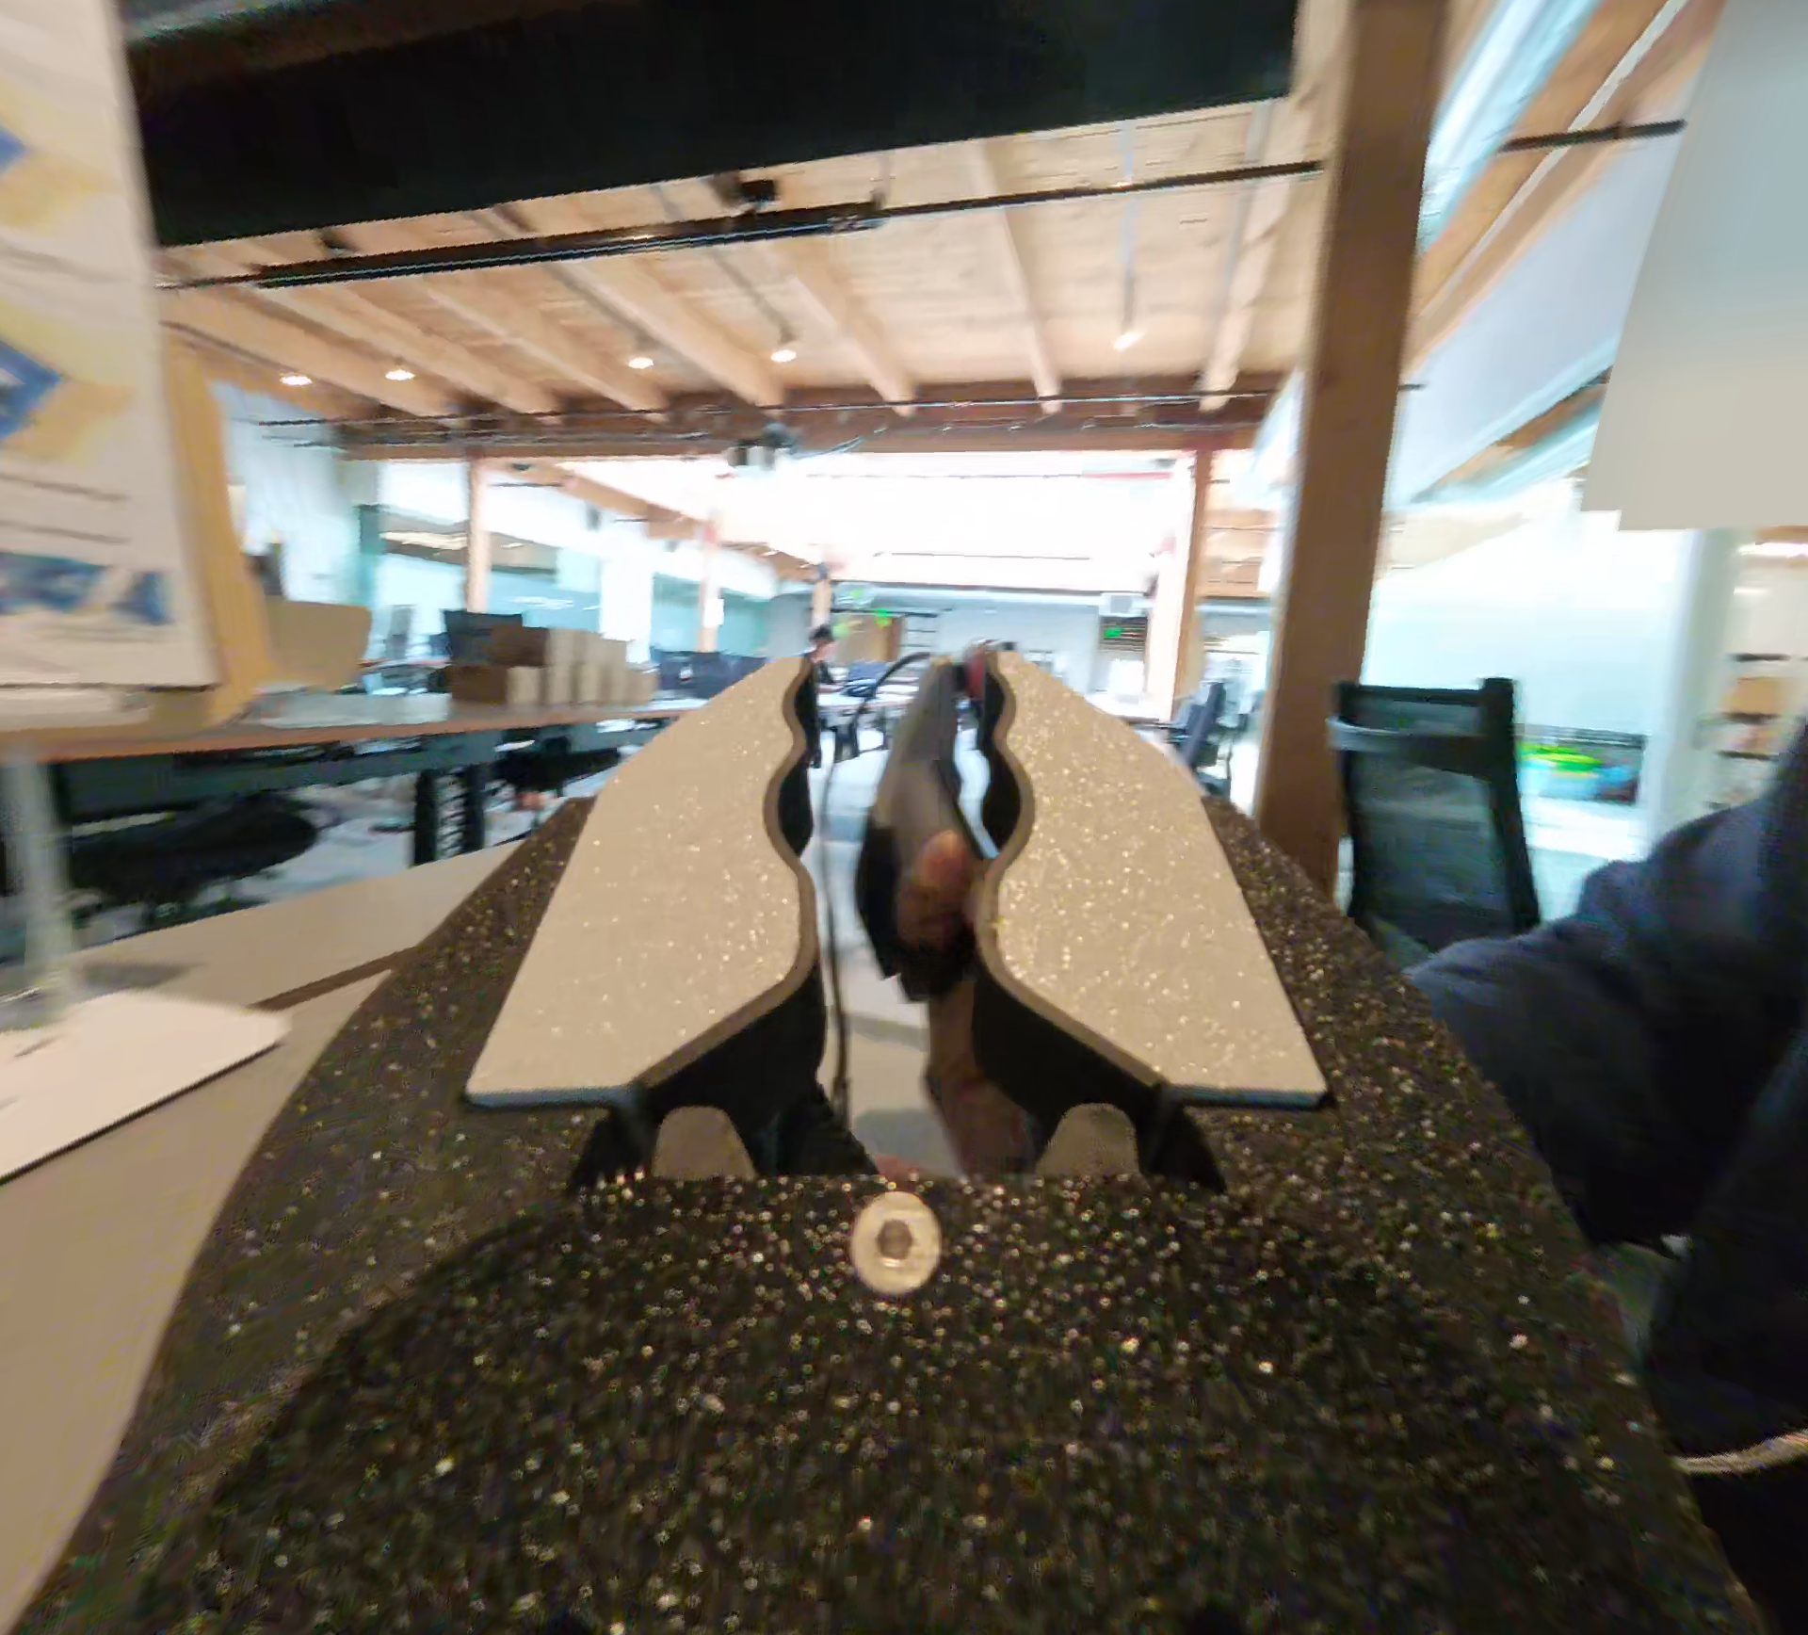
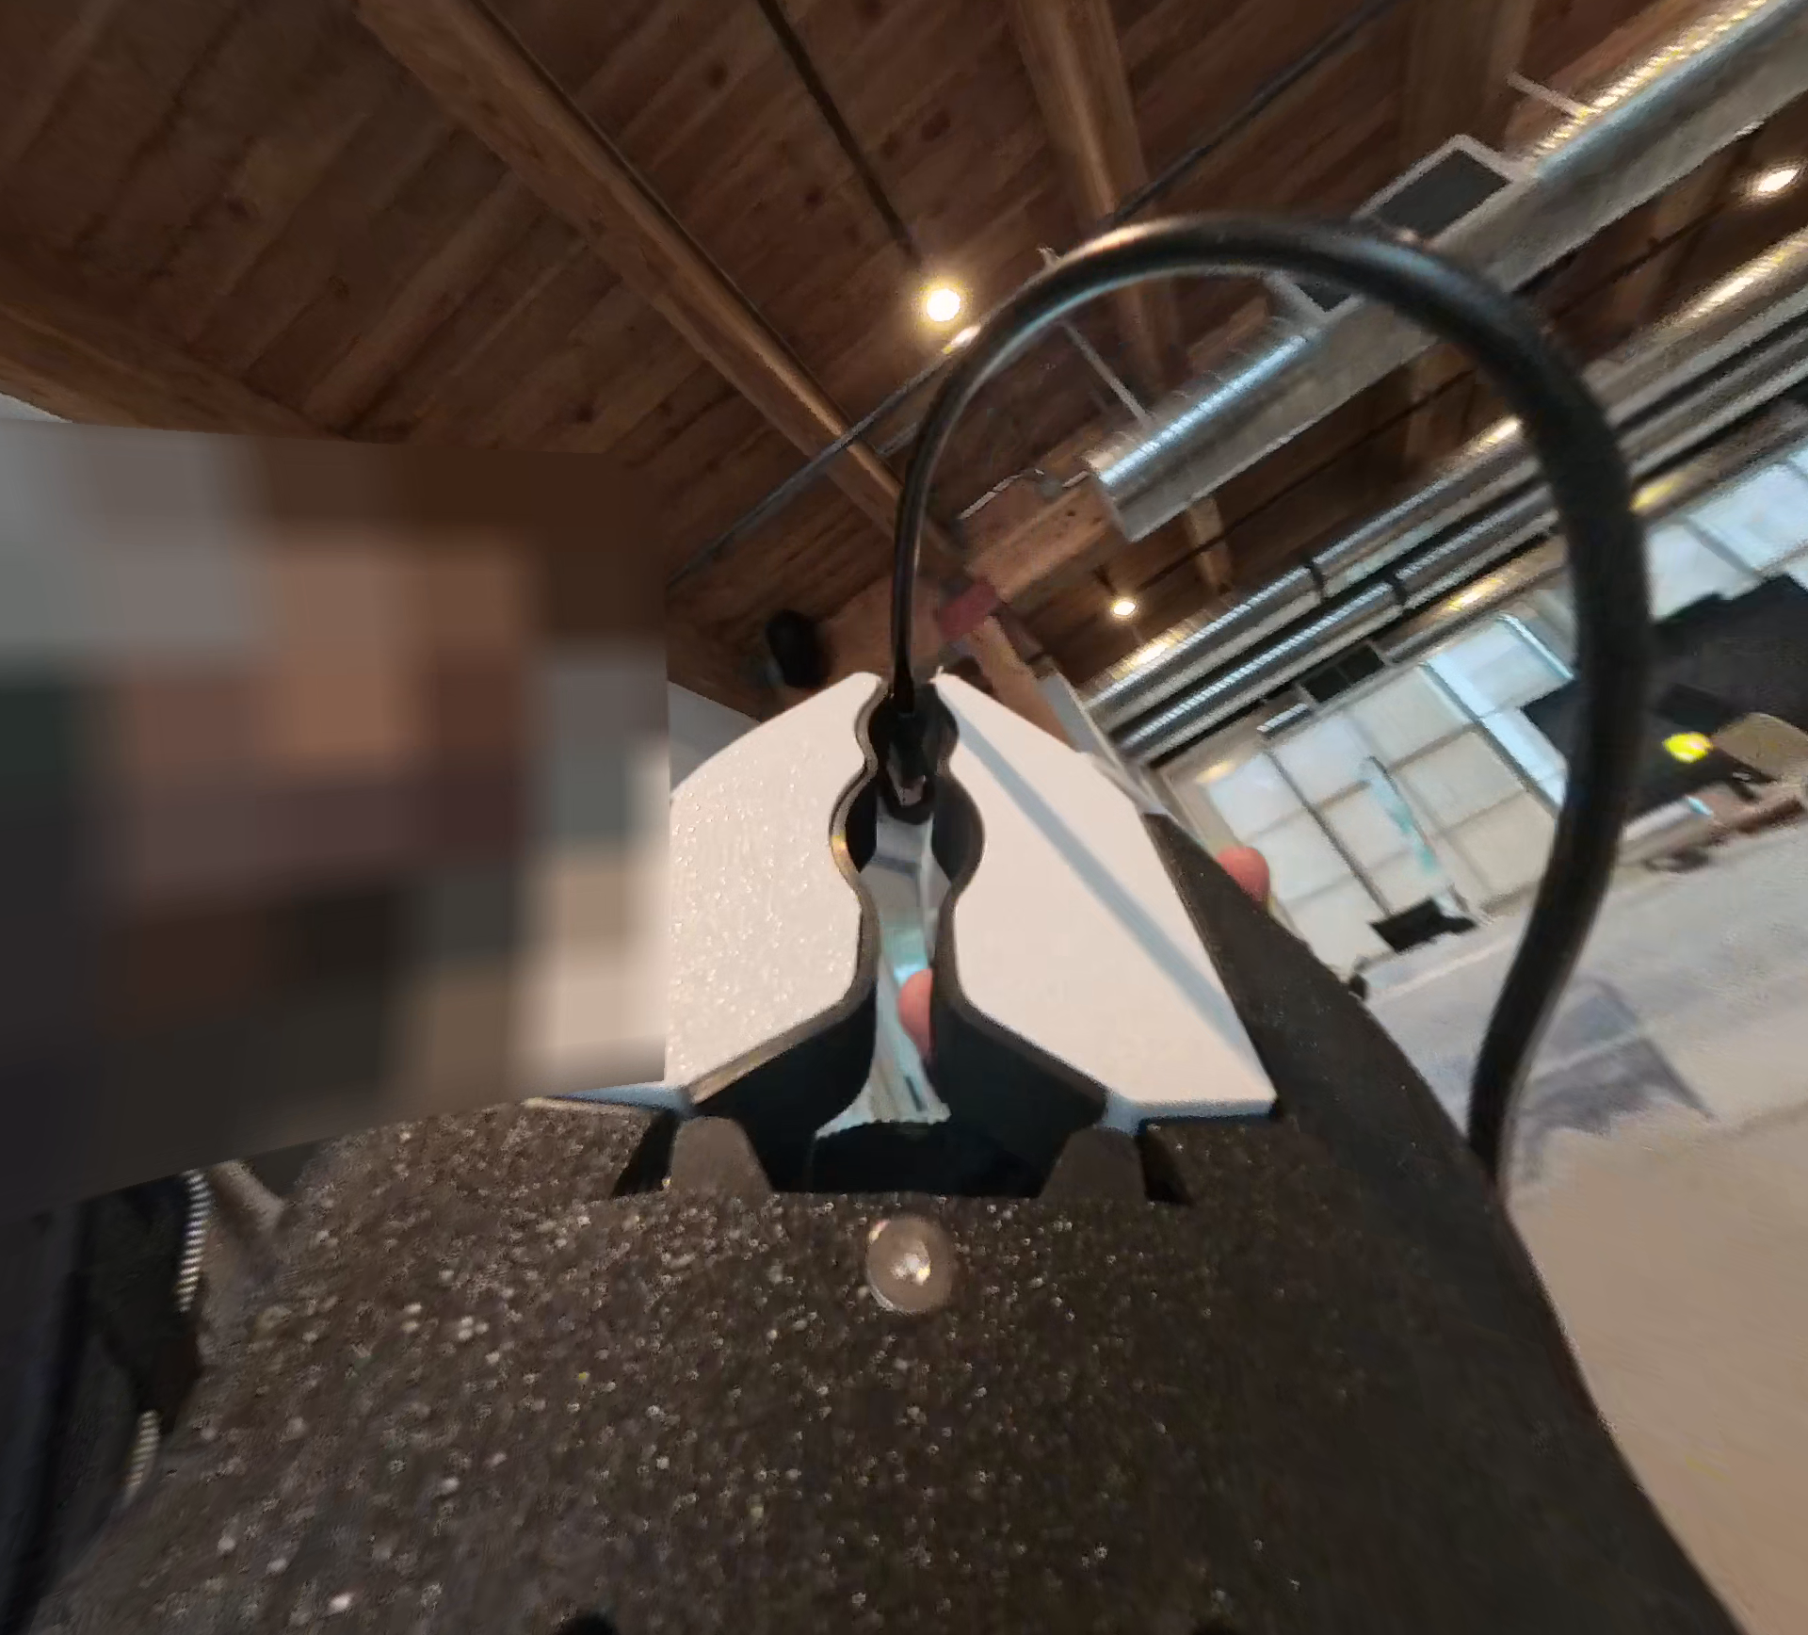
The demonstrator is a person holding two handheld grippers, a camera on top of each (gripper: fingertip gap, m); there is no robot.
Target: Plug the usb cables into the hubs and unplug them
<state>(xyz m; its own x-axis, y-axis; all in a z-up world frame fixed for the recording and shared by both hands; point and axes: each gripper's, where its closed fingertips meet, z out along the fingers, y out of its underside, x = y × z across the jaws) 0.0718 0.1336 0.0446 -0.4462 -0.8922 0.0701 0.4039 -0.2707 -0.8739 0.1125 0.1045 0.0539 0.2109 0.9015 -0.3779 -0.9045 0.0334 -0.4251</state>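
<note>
Speckled black right gripper (image 2: 905, 781), raised, pinches thin black usb cable (image 2: 1370, 257) by its plug; left gripper (image 1: 900, 707) gapes, so the looped cable may slip or snag.

Black USB cable (image 2: 1604, 570) arching overhead, its plug (image 2: 908, 742) pinched upright between the right gripper's fingers (image 2: 773, 883).

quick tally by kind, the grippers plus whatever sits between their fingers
gripper: 2, left gripper and right gripper
black cable: 1, plug end pinched in the right gripper
dark flat object: 1, between the left gripper's fingers, too blurred to name
total: 4
</note>
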